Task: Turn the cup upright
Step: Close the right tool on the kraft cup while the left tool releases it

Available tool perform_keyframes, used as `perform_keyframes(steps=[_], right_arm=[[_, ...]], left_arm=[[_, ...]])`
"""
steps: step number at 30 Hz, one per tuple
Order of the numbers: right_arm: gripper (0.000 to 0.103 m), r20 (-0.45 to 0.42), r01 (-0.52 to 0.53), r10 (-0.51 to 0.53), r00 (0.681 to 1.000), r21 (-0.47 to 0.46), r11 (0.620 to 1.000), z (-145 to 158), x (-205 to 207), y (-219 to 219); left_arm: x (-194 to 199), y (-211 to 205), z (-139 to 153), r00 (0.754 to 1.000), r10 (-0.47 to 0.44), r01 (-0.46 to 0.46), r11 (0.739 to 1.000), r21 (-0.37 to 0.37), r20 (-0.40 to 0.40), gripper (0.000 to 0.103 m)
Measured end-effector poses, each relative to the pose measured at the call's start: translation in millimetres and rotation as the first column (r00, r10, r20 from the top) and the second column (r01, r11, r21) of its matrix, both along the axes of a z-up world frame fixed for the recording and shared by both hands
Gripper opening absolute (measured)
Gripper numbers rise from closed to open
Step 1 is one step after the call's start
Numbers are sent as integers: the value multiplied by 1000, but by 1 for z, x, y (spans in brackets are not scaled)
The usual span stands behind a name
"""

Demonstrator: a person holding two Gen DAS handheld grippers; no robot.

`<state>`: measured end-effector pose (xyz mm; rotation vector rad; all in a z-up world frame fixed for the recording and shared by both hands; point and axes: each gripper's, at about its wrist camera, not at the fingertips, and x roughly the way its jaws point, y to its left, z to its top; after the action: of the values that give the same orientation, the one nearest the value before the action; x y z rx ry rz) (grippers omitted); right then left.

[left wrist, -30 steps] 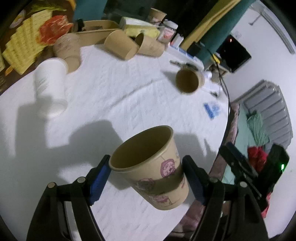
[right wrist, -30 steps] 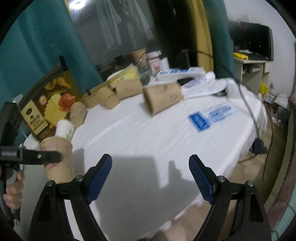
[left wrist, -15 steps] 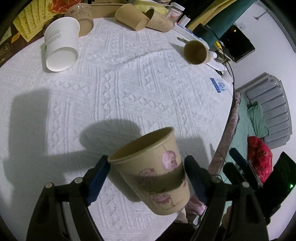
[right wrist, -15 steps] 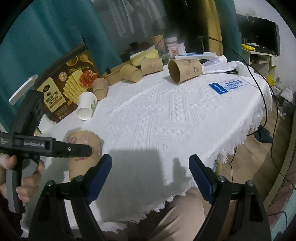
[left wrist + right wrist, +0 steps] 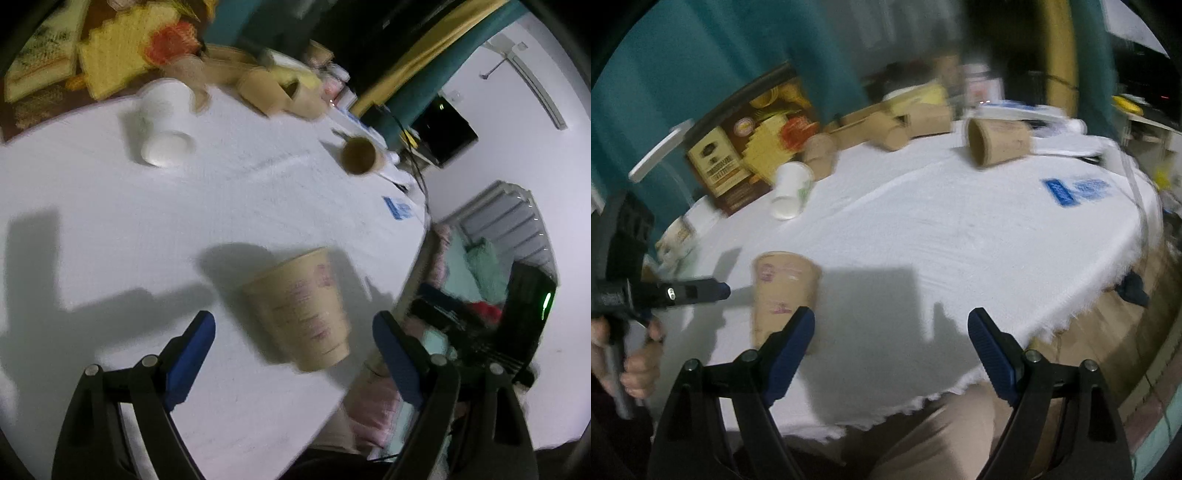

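- The left wrist view is taken from just behind the left gripper (image 5: 293, 341), angled steeply down at the white tablecloth (image 5: 110, 229), close to the near edge.
- The right wrist view is aimed lower across the same tablecloth (image 5: 960, 240).
- The printed cup (image 5: 301, 308) (image 5: 783, 291) is shared by both.

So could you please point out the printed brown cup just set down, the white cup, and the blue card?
printed brown cup (image 5: 299, 306), left wrist view, on its side wall.
white cup (image 5: 164, 118), left wrist view, on its side wall.
blue card (image 5: 1075, 189), right wrist view, on its face.
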<state>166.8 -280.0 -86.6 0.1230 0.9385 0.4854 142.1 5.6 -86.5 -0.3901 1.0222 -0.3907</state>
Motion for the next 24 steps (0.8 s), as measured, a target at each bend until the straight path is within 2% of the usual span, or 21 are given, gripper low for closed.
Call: perform_keyframes(steps=[2,4,7,9,11,15,19,24], right_arm=[[83,-31,-86,85,996,-2,996,9,9,17],[83,-47,-176,175,983,-30,984,18,17,40],[83,-88,-272,264,960,-84,959,19,30,74],[83,-149,-317,301,942,-103,943,12,41,92],[83,-200,-342,316,927,-112,933,3,52,103],[83,-316,-358,305,898,-124,926,-17,76,118],[83,-440,-389,333,834,-42,920,-34,89,125],[83,-470,-380,311,826,-57,923,-42,99,130]], left_arm=[[-18,16,3,997,57,-61,996,72,56,87],[-37,36,5,986,120,-137,978,155,117,87],[-58,60,6,966,195,-233,943,239,172,87],[-69,73,5,954,228,-276,922,271,196,87],[-79,85,4,943,257,-310,910,277,211,87],[-92,103,-1,925,299,-354,902,246,235,87],[-94,114,-10,923,314,-361,907,215,223,87],[-92,121,-16,919,328,-370,909,193,219,87]])
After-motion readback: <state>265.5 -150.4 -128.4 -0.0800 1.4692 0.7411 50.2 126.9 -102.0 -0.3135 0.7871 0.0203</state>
